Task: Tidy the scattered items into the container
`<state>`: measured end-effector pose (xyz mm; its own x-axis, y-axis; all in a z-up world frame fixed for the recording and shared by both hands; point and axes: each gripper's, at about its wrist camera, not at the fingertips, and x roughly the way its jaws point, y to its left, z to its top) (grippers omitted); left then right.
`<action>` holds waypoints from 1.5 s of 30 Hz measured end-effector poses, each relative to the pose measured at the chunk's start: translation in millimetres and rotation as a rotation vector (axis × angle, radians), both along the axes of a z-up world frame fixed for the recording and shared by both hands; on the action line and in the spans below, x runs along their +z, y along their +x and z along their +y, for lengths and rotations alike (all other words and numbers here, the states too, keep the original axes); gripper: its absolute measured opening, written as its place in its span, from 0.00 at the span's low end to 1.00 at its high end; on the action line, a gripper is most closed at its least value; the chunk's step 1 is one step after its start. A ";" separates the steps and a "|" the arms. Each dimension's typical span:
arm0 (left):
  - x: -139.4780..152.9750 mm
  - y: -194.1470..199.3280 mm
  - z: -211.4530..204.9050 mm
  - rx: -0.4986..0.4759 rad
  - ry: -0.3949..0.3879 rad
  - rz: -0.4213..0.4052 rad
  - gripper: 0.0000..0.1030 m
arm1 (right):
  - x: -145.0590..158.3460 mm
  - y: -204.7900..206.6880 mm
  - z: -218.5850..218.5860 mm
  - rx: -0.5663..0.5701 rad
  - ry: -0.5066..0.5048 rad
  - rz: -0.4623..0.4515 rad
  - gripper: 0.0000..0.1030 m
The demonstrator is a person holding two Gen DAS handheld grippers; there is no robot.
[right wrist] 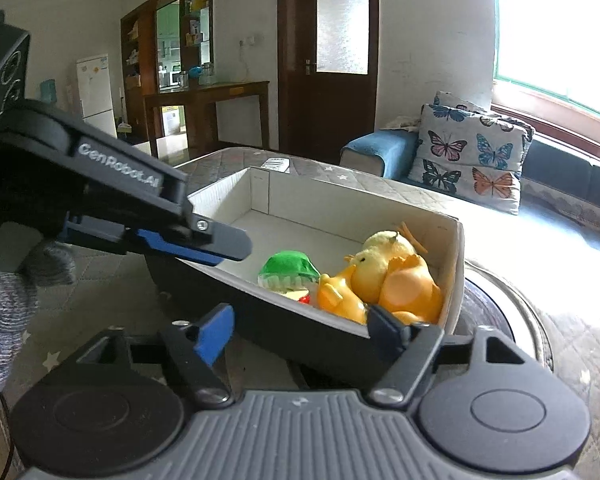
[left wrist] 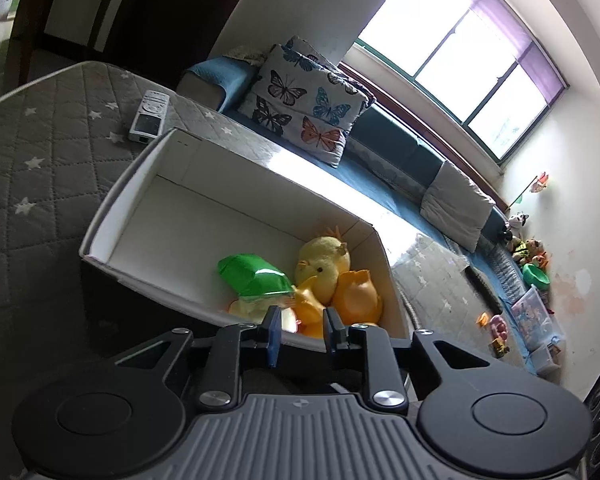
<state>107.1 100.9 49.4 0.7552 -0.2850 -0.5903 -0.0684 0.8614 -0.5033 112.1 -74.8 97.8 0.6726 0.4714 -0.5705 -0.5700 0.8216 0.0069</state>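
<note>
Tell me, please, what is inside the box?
The box holds a plush chick, two orange ducks, and a green packet. Anything beneath them is hidden.

A matt cardboard box (left wrist: pixel 140 184) holds a fuzzy plush chick (left wrist: pixel 324 264), glossy plastic duck (left wrist: pixel 358 292), shiny green wrapper (left wrist: pixel 252 274).

The box's (left wrist: pixel 148 184) near wall hides the lower parts of the green packet (left wrist: pixel 252 276), the plush duck (left wrist: pixel 324 264) and the orange rubber duck (left wrist: pixel 358 292) lying inside. A small red thing (right wrist: pixel 305 299) beside the packet is too little to name. The toys (left wrist: pixel 528 252) heaped against the far wall blur together. The gloved hand (right wrist: pixel 4 312) is cut off at the picture's left edge.
</note>
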 end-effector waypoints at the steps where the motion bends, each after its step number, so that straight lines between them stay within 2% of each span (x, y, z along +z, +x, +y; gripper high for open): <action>1: -0.1 -2.6 -0.1 0.004 0.010 -0.002 0.25 | -0.2 -1.5 -1.3 -0.001 0.002 0.001 0.76; 9: -2.9 -20.0 -0.3 0.019 0.076 -0.007 0.25 | -3.9 -10.3 -10.4 -0.023 0.003 0.005 0.85; 11: -4.3 -23.6 -0.7 0.026 0.093 -0.004 0.26 | -6.1 -12.0 -12.2 -0.033 0.000 0.004 0.91; 18: -9.8 -33.2 -2.5 0.049 0.174 0.027 0.26 | -11.6 -18.3 -20.5 -0.081 0.007 -0.005 1.00; 26: -17.5 -44.9 -8.1 0.081 0.311 0.004 0.26 | -21.8 -20.4 -28.0 -0.128 0.016 0.019 1.00; 30: -21.9 -46.0 -8.1 0.073 0.312 0.015 0.26 | -27.5 -22.3 -29.7 -0.141 0.011 0.031 1.00; 45: -44.7 -46.9 -22.5 0.077 0.420 0.091 0.26 | -42.7 -26.8 -37.2 -0.182 0.030 0.083 1.00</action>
